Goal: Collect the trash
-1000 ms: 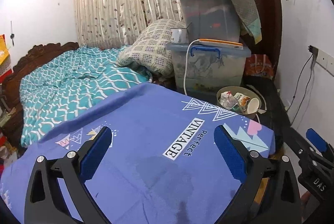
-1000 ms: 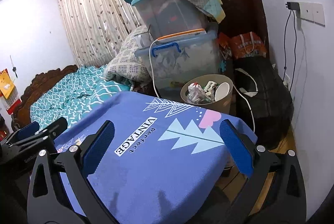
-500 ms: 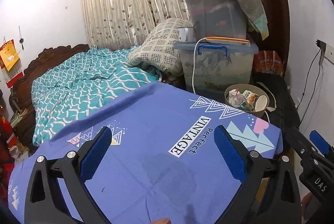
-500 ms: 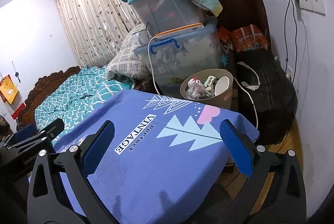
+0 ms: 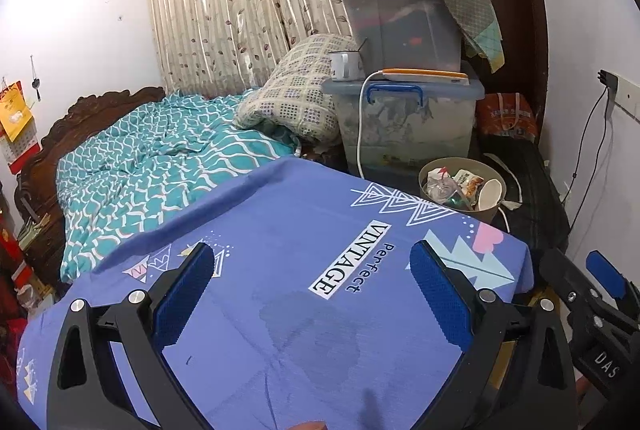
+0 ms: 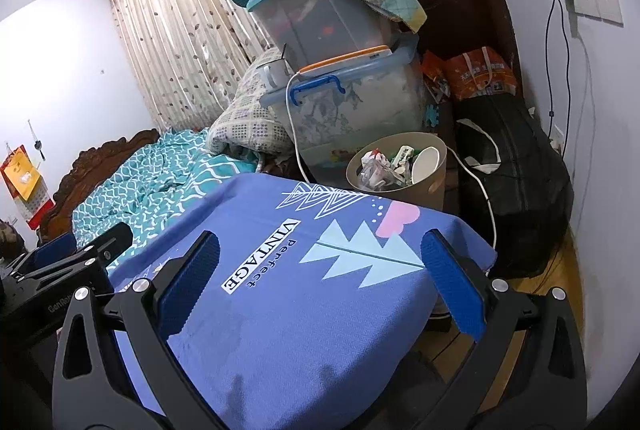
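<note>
A beige waste bin (image 5: 494, 216) (image 6: 436, 185) stands on the floor past the far right corner of the table. It holds crumpled wrappers (image 5: 440, 185) (image 6: 374, 169) and a white paper cup (image 5: 490, 193) (image 6: 426, 163). The table carries a blue cloth (image 5: 304, 246) (image 6: 280, 310) printed "Perfect VINTAGE", with a darker damp patch (image 5: 316, 334) near me. My left gripper (image 5: 312, 294) hangs open over the cloth, nothing between its blue pads. My right gripper (image 6: 320, 282) is open too, empty, over the table's right part. Each gripper shows at the edge of the other's view.
Behind the bin stand two stacked plastic storage boxes (image 5: 404, 125) (image 6: 352, 101) with a white cable, a mug (image 5: 344, 65) and draped cloth. A black bag (image 6: 516, 185) and an orange bag (image 6: 480, 73) sit at right by the wall. A bed (image 5: 160, 157) lies at left.
Both grippers have drawn back and a little left from the bin, so it looks smaller and farther. Both stay open and empty.
</note>
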